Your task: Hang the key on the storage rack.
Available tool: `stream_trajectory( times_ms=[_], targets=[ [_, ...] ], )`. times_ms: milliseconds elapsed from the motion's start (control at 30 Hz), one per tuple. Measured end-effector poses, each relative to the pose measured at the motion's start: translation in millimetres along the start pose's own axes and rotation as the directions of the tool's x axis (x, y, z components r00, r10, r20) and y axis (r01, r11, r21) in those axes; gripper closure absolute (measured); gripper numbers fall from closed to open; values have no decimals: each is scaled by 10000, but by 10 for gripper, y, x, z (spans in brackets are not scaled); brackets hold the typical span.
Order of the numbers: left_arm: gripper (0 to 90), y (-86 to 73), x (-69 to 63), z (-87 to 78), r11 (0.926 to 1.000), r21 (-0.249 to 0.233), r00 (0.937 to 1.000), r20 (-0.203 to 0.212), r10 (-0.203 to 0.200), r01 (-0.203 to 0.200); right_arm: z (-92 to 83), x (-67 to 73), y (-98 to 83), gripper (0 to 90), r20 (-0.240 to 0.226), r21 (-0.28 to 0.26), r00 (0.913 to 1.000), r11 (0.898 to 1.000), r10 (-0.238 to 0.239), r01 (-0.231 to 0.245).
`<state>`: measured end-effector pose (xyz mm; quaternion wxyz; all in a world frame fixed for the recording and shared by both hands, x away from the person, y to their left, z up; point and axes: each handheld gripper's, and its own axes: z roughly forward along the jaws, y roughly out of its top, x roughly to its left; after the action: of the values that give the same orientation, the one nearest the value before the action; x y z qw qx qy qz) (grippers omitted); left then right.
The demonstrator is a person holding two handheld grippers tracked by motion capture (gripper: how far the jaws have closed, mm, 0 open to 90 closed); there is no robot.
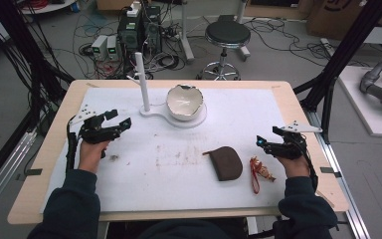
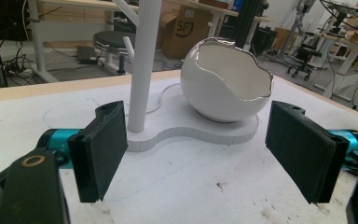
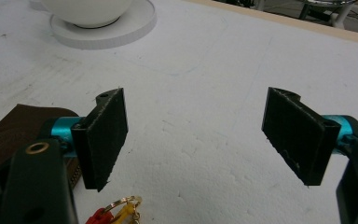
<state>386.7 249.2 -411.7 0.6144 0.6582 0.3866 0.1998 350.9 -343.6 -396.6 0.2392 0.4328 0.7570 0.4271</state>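
My left claw (image 1: 113, 121) gapes empty, the bowl (image 1: 184, 101) ahead of it; my right claw (image 1: 267, 138) gapes empty too, pouch (image 1: 227, 162) and keyring (image 1: 258, 173) beside it, ready for picking.

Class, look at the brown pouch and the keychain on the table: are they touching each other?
Apart. In the high view a strip of white table shows between the pouch and the keychain to its right.

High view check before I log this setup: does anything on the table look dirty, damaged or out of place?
Brownish smudges mark the white mat near its middle, left of the brown pouch. The white bowl has a jagged rim, apparently by design. Nothing is tipped or spilled.
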Motion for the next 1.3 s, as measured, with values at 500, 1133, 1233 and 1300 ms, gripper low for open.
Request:
stream_trajectory(
  times_ms=[500,1133,1233,1300],
  targets=[
    [205,-8,-6,13,10000,59,10000,12,2,-2,-14,-8,-23,227,-47,26,10000,10000,34,-34],
    [206,-11,5,-55,9999,-78,9999,-137,-88,87,-349,223,-507,440,-1908,2470,9788,9613,-751,1219],
    [206,-15,4,-51,9999,-55,9999,-111,-108,107,-230,250,-539,455,-1897,2975,9776,9435,-911,1457],
    [206,-14,11,-58,9999,-65,9999,-111,-124,123,-165,259,-560,526,-2173,3152,9725,9369,-839,1513]
  ],
)
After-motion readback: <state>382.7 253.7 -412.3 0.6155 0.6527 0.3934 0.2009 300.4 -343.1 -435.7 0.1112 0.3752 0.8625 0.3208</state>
